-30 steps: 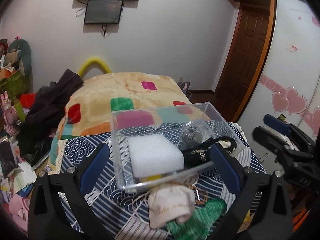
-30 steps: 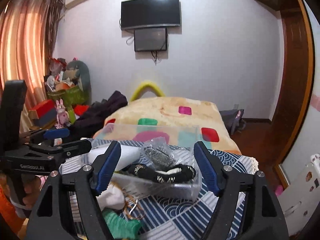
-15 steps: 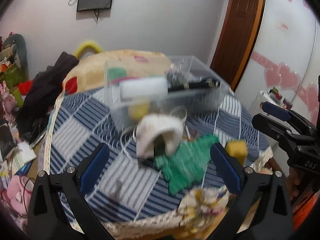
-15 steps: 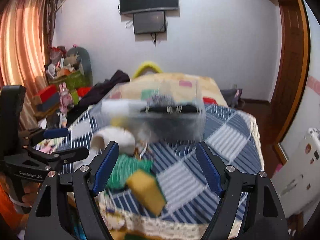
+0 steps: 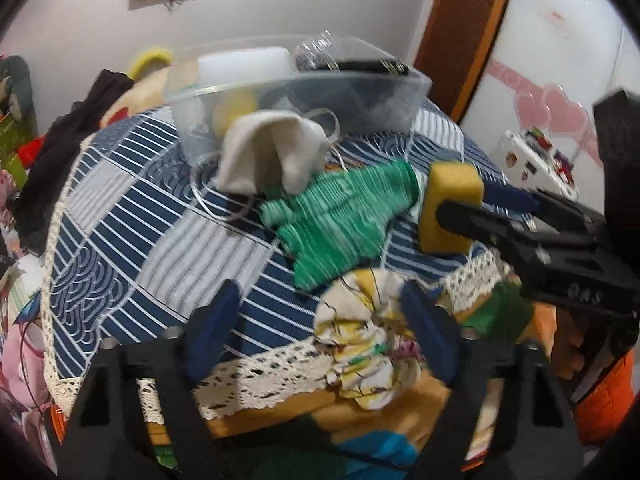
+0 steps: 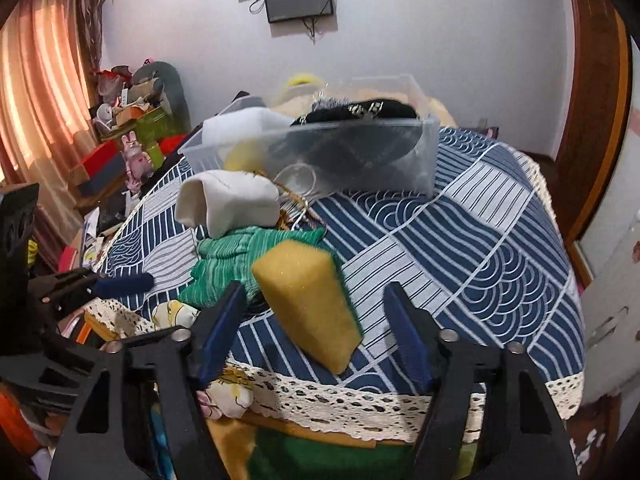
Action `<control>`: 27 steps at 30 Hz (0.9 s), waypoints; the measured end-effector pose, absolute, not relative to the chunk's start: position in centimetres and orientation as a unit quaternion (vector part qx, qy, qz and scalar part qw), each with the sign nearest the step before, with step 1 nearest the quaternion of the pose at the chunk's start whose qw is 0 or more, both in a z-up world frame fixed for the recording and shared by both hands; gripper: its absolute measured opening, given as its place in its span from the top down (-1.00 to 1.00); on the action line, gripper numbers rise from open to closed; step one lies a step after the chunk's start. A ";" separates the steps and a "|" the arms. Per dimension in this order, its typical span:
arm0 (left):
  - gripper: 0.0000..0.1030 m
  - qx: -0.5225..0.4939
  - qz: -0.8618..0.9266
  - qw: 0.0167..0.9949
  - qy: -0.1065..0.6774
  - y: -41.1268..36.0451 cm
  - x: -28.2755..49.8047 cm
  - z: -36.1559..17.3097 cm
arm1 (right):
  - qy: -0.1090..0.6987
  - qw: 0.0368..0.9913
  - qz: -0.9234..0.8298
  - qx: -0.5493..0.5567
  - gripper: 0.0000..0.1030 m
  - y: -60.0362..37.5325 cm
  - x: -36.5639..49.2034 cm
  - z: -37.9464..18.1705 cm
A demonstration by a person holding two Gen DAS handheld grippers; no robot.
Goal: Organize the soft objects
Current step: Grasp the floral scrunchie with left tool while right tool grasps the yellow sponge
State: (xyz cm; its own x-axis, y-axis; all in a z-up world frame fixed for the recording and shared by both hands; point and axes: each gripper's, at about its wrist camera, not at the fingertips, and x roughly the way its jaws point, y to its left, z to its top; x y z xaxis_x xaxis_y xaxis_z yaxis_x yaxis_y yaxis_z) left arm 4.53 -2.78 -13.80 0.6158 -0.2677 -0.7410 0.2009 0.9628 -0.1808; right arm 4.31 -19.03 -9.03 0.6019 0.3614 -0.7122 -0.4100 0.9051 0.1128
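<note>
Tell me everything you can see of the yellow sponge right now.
The yellow sponge is a rectangular block of porous yellow foam with a thin green layer on one face. It lies tilted on the blue patterned cloth near the lace edge, beside the green knit piece, between the right gripper's open, untouching fingers.

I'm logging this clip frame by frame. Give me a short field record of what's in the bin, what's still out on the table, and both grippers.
bin: clear plastic, holds white foam block and black item
still out: yellow sponge, green knit cloth, white pouch, floral cloth
left gripper: open, near floral cloth
right gripper: open, around sponge
</note>
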 end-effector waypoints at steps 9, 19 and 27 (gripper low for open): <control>0.71 -0.043 -0.156 0.892 0.422 -3.1 4.1 -14.4 | 0.389 0.893 0.222 -0.039 0.23 -18.7 4.1 -9.2; 0.78 -0.052 -0.133 0.916 0.375 -1.2 3.4 -11.5 | 0.353 0.909 0.218 -0.047 0.25 -18.6 4.0 -6.9; 0.78 -0.050 -0.109 0.937 0.328 0.2 4.7 -8.1 | 0.311 0.924 0.216 -0.050 0.25 -18.1 4.6 -4.2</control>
